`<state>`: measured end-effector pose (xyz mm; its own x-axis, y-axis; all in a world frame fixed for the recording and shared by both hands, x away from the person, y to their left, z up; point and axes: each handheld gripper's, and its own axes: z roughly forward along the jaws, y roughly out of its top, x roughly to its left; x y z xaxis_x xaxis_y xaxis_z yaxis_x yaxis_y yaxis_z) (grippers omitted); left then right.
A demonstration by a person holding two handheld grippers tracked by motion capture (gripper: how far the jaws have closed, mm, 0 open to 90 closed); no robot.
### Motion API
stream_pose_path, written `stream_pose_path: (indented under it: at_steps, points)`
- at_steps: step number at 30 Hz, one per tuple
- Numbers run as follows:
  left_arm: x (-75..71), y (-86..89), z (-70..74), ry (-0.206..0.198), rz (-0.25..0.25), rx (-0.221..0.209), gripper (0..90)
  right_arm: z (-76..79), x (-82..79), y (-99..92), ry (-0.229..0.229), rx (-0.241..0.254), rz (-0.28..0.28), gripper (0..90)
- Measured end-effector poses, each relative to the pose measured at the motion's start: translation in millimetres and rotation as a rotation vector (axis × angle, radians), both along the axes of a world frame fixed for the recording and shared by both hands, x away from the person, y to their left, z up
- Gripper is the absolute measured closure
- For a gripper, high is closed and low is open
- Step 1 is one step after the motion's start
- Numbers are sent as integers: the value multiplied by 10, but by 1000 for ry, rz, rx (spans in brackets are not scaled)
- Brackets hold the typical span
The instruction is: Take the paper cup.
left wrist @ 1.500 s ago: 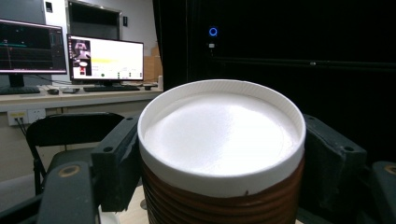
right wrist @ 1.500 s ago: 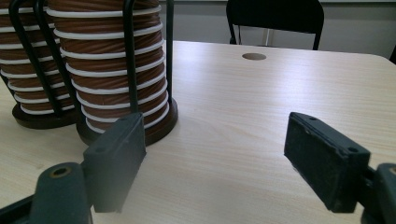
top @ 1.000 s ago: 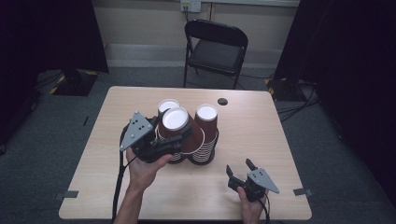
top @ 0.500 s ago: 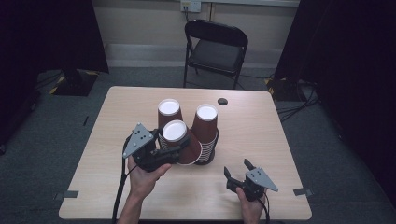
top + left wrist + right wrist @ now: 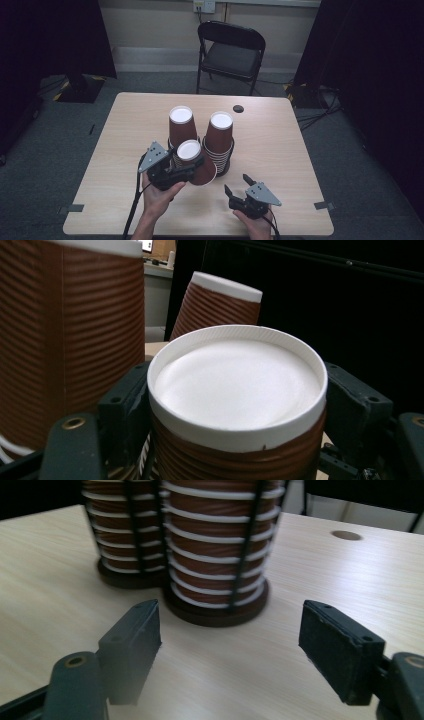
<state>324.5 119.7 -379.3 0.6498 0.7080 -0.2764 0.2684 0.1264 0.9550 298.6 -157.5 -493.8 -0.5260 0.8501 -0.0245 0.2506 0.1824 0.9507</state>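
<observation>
While tilted, left gripper [image 5: 192, 165] clamped around cup [image 5: 196, 162].

- Two racked stacks of ribbed brown paper cups [image 5: 220, 145] block the middle of the light wooden desk [image 5: 280, 145].
- Bare desk lies between the right tongs [image 5: 239, 184] and the stacks.
- Desk's far strip open but for a small dark round hole [image 5: 238, 108].

High view looks forward and down over the surface [image 5: 280, 150]; both gripper views sit low and close, sharing the cup stacks [image 5: 220, 145].
</observation>
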Motion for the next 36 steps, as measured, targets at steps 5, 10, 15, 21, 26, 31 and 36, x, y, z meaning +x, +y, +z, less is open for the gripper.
stream_pose_path:
  at_steps: [5,10,15,21,26,31,36]
  points:
    - [7,25,-131,42,-7,-43,233,0,-53,58,-2,25,66,305]
    - [13,21,-257,84,-23,-69,233,6,-89,100,-16,72,130,337]
    - [-10,36,-285,86,-36,-66,233,15,-122,173,-28,106,221,368]
    - [-44,69,-346,110,-49,-102,233,15,-161,250,-66,118,258,406]
    - [-63,136,-439,172,-53,-179,233,17,-184,273,-111,147,274,413]
    - [-90,190,-486,201,-47,-241,233,20,-186,273,-148,168,282,416]
    - [-143,274,-580,242,-33,-320,233,30,-176,285,-180,190,303,419]
